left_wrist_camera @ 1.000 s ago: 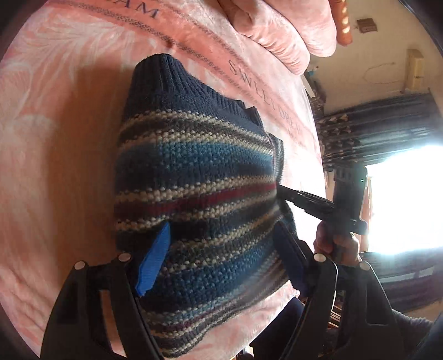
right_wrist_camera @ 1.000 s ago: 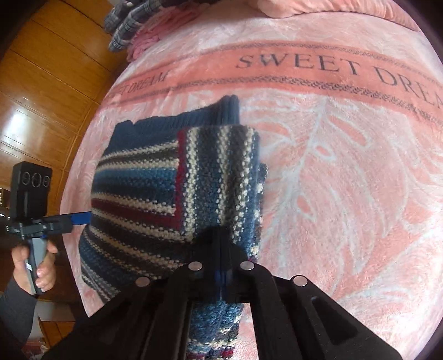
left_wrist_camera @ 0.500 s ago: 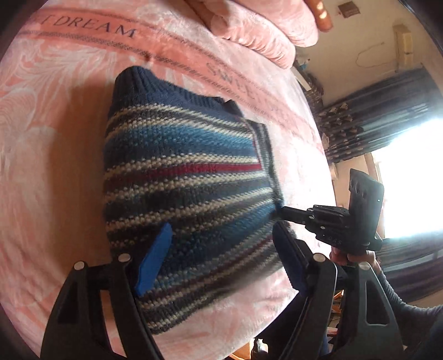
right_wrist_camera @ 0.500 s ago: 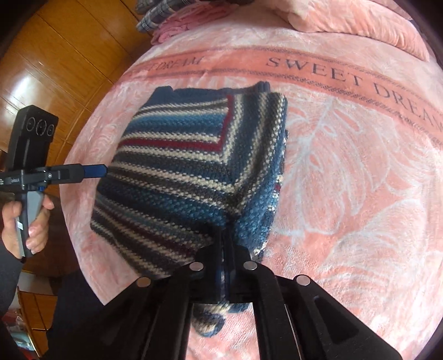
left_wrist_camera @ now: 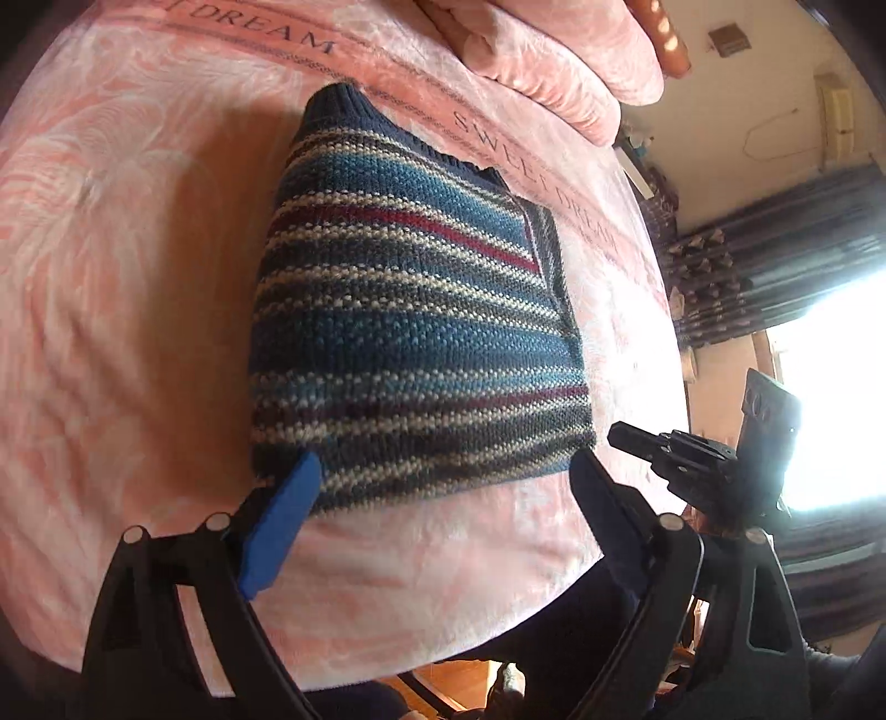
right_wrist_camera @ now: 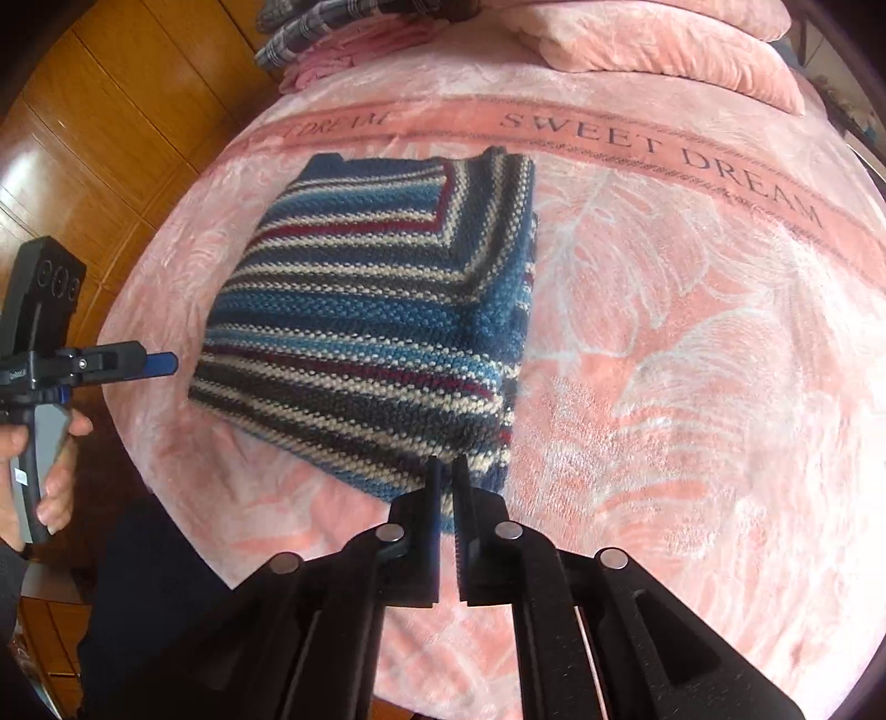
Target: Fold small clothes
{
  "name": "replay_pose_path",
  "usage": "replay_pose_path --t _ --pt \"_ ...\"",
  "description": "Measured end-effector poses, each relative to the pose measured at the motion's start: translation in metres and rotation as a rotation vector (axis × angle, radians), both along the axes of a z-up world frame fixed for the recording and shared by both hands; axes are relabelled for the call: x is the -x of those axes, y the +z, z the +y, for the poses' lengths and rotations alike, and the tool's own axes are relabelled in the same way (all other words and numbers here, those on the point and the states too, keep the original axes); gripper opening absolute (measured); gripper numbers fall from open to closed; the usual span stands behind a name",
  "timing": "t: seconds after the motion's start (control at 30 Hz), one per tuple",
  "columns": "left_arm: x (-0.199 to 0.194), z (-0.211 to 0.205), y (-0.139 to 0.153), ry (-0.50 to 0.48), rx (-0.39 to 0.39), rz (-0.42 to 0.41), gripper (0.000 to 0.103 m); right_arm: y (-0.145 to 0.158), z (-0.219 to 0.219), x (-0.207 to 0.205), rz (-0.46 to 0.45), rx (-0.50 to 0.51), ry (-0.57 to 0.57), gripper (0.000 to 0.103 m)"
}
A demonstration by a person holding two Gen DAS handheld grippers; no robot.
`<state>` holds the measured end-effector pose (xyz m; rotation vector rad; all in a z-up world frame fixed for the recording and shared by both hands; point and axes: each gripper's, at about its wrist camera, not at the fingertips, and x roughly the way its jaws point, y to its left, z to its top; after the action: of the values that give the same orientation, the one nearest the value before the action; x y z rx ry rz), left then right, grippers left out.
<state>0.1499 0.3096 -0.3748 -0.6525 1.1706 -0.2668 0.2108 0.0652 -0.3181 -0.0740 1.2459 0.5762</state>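
Observation:
A striped knit sweater [left_wrist_camera: 421,332] in blue, grey, cream and dark red lies folded flat on the pink blanket [left_wrist_camera: 138,277]. My left gripper [left_wrist_camera: 443,498] is open, its blue-padded fingers [left_wrist_camera: 282,515] spread wide at the sweater's near edge and holding nothing. In the right wrist view the sweater [right_wrist_camera: 365,321] shows a side flap folded over it. My right gripper [right_wrist_camera: 446,482] is shut to a thin slit at the sweater's near corner. From the left wrist view the right gripper [left_wrist_camera: 637,437] sits just off that corner. A hand holds the left gripper [right_wrist_camera: 160,363] left of the sweater.
Pink pillows [left_wrist_camera: 554,61] lie at the head of the bed. A pile of plaid and pink clothes [right_wrist_camera: 343,39] sits at the far left corner. The bed's near edge [left_wrist_camera: 443,637] drops to a wooden floor [right_wrist_camera: 83,138]. Dark curtains and a bright window [left_wrist_camera: 830,332] stand to the right.
The sweater went from lifted and held by the right gripper to lying flat. Both grippers drew back to its near edge, and the right one no longer grips it.

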Motion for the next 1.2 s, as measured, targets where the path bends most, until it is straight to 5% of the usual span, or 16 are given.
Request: replay_pose_path --t 0.07,0.1,0.2,0.23,0.43,0.63,0.9,1.07,1.2 --pt "0.028 -0.003 0.020 0.026 -0.079 -0.013 0.099 0.013 -0.006 0.022 0.001 -0.024 -0.022 0.009" --pt "0.044 -0.006 0.030 0.039 -0.128 -0.027 0.099 0.019 -0.010 0.034 0.010 -0.045 -0.039 0.019" --pt "0.088 -0.015 0.059 0.092 -0.245 -0.055 0.100 0.040 -0.016 0.070 0.003 -0.068 -0.094 0.072" --pt "0.101 -0.018 0.068 0.118 -0.277 -0.054 0.100 0.050 -0.016 0.084 -0.020 -0.063 -0.106 0.081" --pt "0.176 -0.037 0.126 0.213 -0.434 -0.127 0.100 0.103 -0.010 0.157 -0.185 0.088 -0.170 0.097" --pt "0.223 -0.066 0.183 0.199 -0.503 -0.213 0.100 0.167 -0.006 0.204 -0.409 0.219 -0.233 0.099" --pt "0.271 -0.086 0.254 0.118 -0.458 -0.330 0.100 0.234 -0.002 0.251 -0.411 0.135 -0.234 0.099" --pt "0.291 -0.107 0.276 0.117 -0.620 -0.320 0.100 0.263 0.002 0.277 -0.455 0.139 -0.257 0.099" --pt "0.302 -0.117 0.283 0.101 -0.603 -0.305 0.100 0.275 0.007 0.291 -0.510 0.165 -0.258 0.099"
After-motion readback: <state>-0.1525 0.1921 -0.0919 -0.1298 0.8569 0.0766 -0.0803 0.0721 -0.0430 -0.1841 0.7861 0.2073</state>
